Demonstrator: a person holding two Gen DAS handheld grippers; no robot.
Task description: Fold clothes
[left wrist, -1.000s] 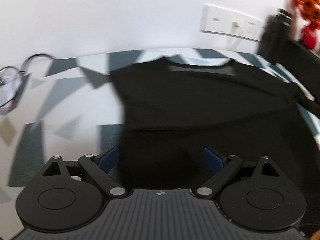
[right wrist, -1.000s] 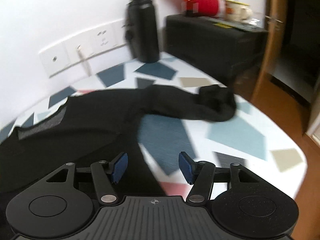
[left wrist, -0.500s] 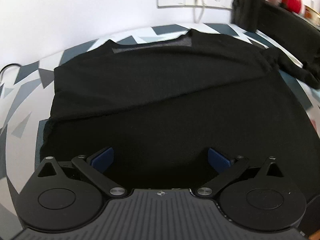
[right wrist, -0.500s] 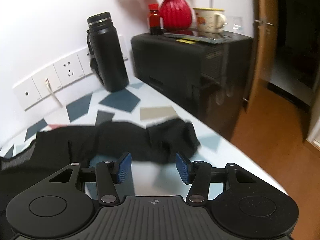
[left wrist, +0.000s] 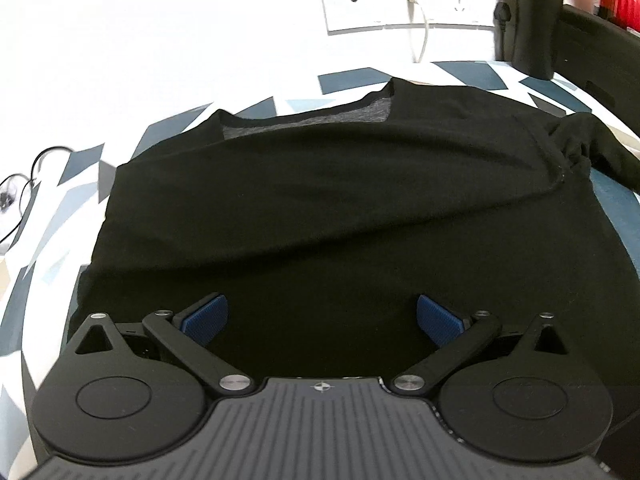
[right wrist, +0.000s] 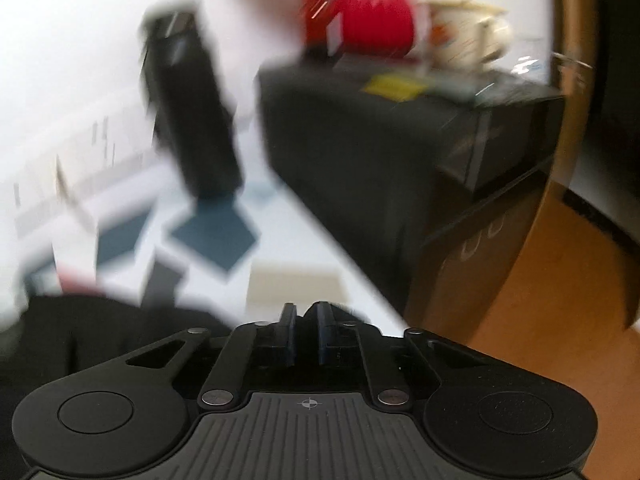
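Black T-shirt fabric, as seen in the left wrist view, is judged to be light, limp and non-slippery, so that it would sag and crease wherever it is not supported; nothing fragile is involved. It is spread on the patterned worktop with the grey-lined neckline towards the wall, one sleeve is seen laid diagonally across the body as a fold, and the other sleeve is bunched at the right side. A hold would best be taken at an edge such as a sleeve end, a shoulder or the hem, since a pinch in the middle would only raise a tent of cloth. The left gripper is held above the lower part of the shirt with its blue-padded fingers spread wide and nothing between them. A wall socket panel and a black flask are seen behind. In the right wrist view, which is heavily blurred, the right gripper is seen with its fingers drawn nearly together; dark cloth lies just at and below the tips, and it is judged that a fold of it is pinched, though the blur leaves this uncertain. The flask, a red vase and a mug on a dark cabinet are made out beyond.
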